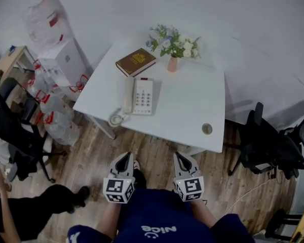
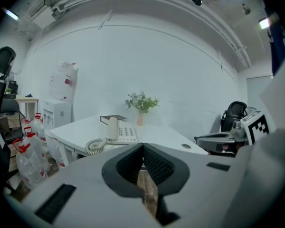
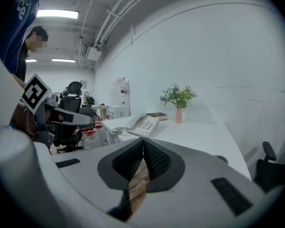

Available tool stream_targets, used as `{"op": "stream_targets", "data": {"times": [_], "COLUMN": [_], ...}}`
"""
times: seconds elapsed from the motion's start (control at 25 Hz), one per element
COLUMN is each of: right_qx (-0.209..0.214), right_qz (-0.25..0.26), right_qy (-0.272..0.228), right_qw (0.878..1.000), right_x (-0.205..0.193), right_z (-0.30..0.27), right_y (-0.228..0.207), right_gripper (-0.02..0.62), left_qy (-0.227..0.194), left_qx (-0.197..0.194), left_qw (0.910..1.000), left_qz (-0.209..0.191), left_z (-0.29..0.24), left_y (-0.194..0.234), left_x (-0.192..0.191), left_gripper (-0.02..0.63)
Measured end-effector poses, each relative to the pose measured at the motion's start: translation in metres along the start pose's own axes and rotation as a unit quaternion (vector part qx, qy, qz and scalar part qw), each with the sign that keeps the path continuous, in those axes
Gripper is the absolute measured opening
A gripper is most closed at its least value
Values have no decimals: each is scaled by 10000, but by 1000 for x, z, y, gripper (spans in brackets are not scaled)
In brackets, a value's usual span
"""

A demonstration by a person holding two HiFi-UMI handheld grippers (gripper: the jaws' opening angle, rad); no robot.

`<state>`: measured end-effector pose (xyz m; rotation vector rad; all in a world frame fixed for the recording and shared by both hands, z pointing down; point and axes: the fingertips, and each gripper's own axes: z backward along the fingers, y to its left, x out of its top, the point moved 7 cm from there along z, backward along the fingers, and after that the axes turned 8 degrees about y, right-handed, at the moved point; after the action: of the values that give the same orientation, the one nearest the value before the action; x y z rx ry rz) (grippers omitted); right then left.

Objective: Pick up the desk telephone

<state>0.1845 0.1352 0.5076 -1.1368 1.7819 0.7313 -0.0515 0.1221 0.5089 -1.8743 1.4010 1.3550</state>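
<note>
A white desk telephone (image 1: 141,96) lies on the white table (image 1: 192,110), its handset on the left side and its coiled cord (image 1: 116,118) at the table's near edge. The telephone (image 2: 120,131) also shows ahead in the left gripper view, and the telephone (image 3: 143,124) shows in the right gripper view. My left gripper (image 1: 124,159) and right gripper (image 1: 182,158) hang side by side over the wooden floor, short of the table. Both are shut with nothing between the jaws.
A brown book (image 1: 136,61) and a pink vase of flowers (image 1: 173,63) stand at the table's far side. A round cable hole (image 1: 206,128) sits near the front right corner. Black office chairs (image 1: 266,146) flank the table; water bottles (image 1: 55,115) crowd the left. A seated person (image 1: 20,214) is at lower left.
</note>
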Motion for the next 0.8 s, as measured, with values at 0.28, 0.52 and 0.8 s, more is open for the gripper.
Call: {"op": "stream_targets", "data": {"times": [0.28, 0.52, 0.8], "right_qx": [-294, -515, -452], "right_qz": [-171, -365, -554], "right_qy": [45, 113, 80], "right_qw": [9994, 9979, 9974], "right_x": [31, 50, 77], "right_z": [-51, -105, -164], "right_y": [-1, -5, 2], "right_gripper": [23, 23, 23], "left_qy": [132, 118, 178], "left_qx": [-258, -582, -654], "left_qw": [9996, 9981, 9977], "left_qz": [29, -145, -38], "left_z": [-45, -91, -122], "left_y": [51, 93, 144], "left_x": [28, 62, 89], "left_gripper": [16, 17, 17]}}
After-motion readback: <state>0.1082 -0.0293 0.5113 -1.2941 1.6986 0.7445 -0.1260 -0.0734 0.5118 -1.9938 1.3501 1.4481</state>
